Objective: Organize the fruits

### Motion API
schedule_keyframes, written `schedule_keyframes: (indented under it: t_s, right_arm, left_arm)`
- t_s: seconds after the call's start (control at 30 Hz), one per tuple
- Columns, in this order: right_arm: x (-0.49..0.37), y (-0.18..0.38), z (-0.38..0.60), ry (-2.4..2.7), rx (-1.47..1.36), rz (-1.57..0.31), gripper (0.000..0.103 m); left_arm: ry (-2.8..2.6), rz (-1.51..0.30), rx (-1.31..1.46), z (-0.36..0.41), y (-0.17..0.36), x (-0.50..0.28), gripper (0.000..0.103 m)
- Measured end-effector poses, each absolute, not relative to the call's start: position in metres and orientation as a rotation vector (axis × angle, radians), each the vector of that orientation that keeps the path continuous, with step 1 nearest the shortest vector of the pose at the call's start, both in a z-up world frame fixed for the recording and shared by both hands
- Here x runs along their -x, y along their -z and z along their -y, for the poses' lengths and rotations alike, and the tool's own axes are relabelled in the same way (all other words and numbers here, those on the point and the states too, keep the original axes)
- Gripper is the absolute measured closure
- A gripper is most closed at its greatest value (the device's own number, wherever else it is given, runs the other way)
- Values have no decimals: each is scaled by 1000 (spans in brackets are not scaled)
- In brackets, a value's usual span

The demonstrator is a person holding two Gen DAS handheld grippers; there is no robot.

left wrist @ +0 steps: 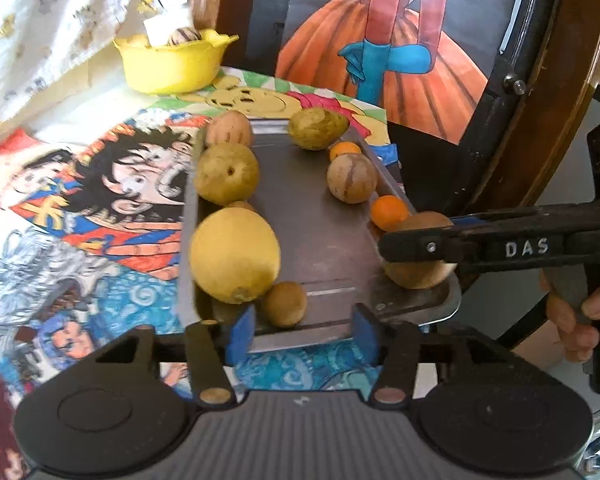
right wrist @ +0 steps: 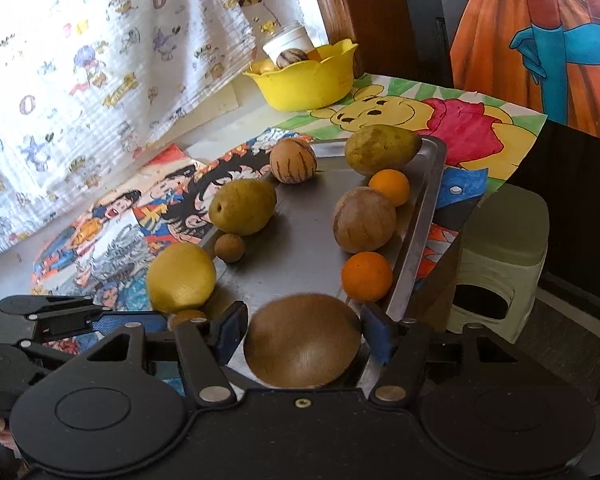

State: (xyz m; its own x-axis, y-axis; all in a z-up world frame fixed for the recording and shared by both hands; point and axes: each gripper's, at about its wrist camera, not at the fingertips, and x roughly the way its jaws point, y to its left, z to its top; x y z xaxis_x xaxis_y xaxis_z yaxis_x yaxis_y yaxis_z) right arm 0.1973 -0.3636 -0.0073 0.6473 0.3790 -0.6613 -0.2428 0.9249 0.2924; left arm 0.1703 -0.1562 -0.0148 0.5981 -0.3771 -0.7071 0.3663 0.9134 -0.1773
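- Two grippers work over one metal tray point(right wrist: 428, 216) of loose fruit; a yellow bowl point(right wrist: 312, 80) that already holds some fruit stands well apart, beyond the tray's far end.
- The right gripper point(right wrist: 304, 332) has its blue pads on either side of a brown kiwi point(right wrist: 304, 340) at the tray's near corner; the pads look close to its skin, but whether they actually pinch it cannot be told.
- The left gripper point(left wrist: 304, 328) is spread wide and empty at the near rim, with a small brown fruit point(left wrist: 285, 304) just ahead and a lemon point(left wrist: 234, 254) beside it.
- The step seems to be lifting the kiwi, probably for the bowl. A gentle squeeze across its middle should stop it from rolling or bruising.
- An orange point(right wrist: 366, 276) lies just beside the kiwi, so a straight upward lift looks safest.
- The tray overhangs the table edge on that side, so pressing down on it risks tipping it.
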Motion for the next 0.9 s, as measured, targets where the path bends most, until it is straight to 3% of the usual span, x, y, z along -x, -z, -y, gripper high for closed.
schedule_keyframes:
  t_s: [0.17, 0.73, 0.9]
  right_arm:
    - [-186, 6, 361, -336, -200, -762, 30]
    - [-100, -3, 323, -290, -247, -558, 8]
    - [-78, -3, 309, -284, -246, -523, 1]
  left_arm:
    - [406, -814, 52, 141, 13, -157, 38]
    - [235, -692, 169, 70, -2, -103, 2]
    - [184, -659, 160, 58, -2, -91, 1]
